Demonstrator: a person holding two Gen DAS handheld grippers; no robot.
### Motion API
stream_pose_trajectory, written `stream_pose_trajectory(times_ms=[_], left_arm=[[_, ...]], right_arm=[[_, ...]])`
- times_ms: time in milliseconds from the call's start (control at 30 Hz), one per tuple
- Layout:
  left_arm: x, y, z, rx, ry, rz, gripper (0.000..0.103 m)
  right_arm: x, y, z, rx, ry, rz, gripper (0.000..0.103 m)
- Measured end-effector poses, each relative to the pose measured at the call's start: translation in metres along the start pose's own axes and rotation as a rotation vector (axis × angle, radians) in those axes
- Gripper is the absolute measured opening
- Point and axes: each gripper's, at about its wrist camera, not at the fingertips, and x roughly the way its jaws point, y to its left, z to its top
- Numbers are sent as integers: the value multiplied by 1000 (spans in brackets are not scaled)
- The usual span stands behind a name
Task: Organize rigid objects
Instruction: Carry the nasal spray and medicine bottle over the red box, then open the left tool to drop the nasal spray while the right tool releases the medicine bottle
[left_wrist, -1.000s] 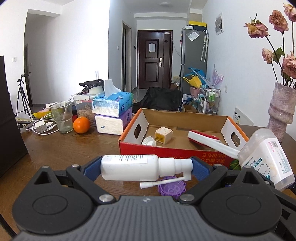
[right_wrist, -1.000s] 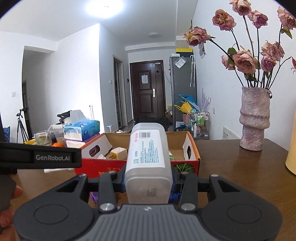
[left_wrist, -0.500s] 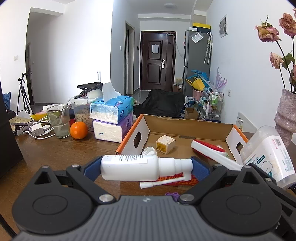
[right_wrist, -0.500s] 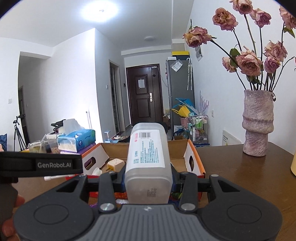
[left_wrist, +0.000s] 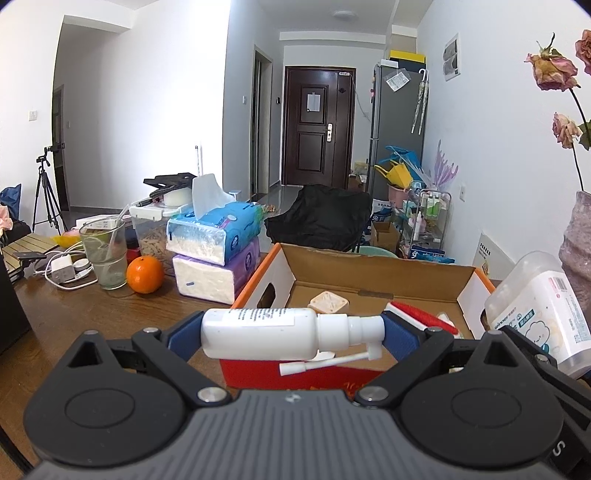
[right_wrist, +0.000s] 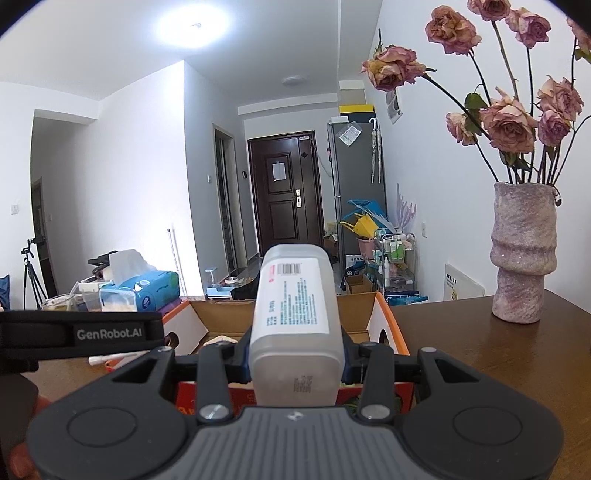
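Observation:
My left gripper (left_wrist: 291, 334) is shut on a white spray bottle (left_wrist: 266, 334) lying crosswise between the blue pads, its thin nozzle tube folded underneath. It hangs just before the near red wall of an open cardboard box (left_wrist: 373, 273). Inside the box sit a beige cube plug (left_wrist: 328, 303) and a red-and-white brush (left_wrist: 419, 317). My right gripper (right_wrist: 295, 363) is shut on a translucent white container (right_wrist: 295, 321) with a printed label, pointing lengthwise toward the same box (right_wrist: 384, 321). That container (left_wrist: 539, 306) shows at the right in the left wrist view.
Stacked tissue packs (left_wrist: 212, 243), an orange (left_wrist: 144, 274), a glass (left_wrist: 104, 254) and a charger with cables (left_wrist: 61, 267) crowd the table left of the box. A pink vase of dried roses (right_wrist: 522, 254) stands on the table at the right. A hand (right_wrist: 22, 443) grips the left device.
Both grippers have moved forward toward the box with their loads; the box looms larger and its near wall now sits under the held bottle. Neither grip has changed.

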Motion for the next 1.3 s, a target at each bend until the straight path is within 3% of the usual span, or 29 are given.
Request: stream_pose_trajectory(times_ms=[967, 1300], left_arm=[[71, -14, 32, 4, -12, 27, 99], [102, -19, 35, 32, 2, 30, 99]], right_arm=[[78, 1, 16, -58, -3, 2, 40], [106, 5, 19, -96, 32, -12, 40]])
